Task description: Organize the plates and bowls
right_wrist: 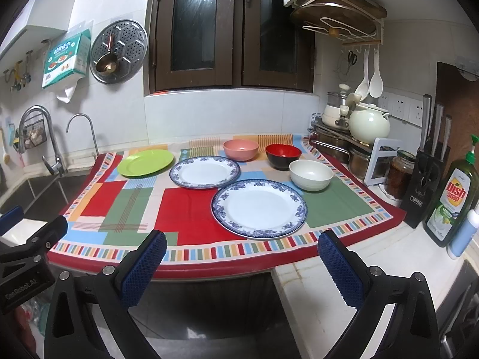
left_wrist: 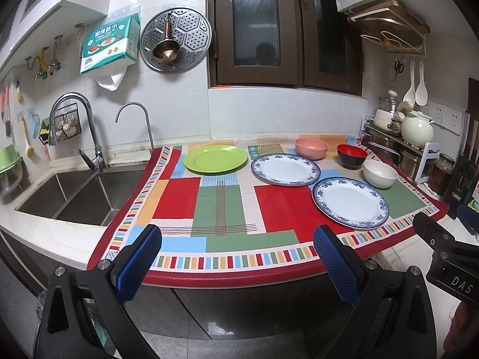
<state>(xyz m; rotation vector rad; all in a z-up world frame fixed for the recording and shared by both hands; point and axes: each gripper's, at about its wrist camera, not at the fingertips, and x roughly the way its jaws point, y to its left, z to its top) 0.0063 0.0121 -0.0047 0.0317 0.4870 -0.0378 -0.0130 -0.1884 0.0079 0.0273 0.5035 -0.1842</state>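
On a colourful patchwork cloth (left_wrist: 221, 203) (right_wrist: 125, 209) lie a green plate (left_wrist: 215, 159) (right_wrist: 145, 162) at the back left and two white plates with blue rims, one farther (left_wrist: 285, 169) (right_wrist: 205, 172) and one nearer (left_wrist: 350, 202) (right_wrist: 259, 208). Behind them stand a pink bowl (left_wrist: 311, 148) (right_wrist: 240, 149), a red-and-black bowl (left_wrist: 352, 155) (right_wrist: 283, 156) and a white bowl (left_wrist: 380, 173) (right_wrist: 311, 175). My left gripper (left_wrist: 238, 239) is open and empty, held before the counter's front edge. My right gripper (right_wrist: 242, 245) is also open and empty, just short of the nearer blue-rimmed plate.
A steel sink (left_wrist: 74, 194) with two taps lies left of the cloth. Pots and a pale kettle (right_wrist: 369, 124) crowd the back right, with a jar (right_wrist: 399, 173), knife block (right_wrist: 425, 176) and dish soap bottle (right_wrist: 453, 197) along the right. A window (left_wrist: 257, 27) is behind.
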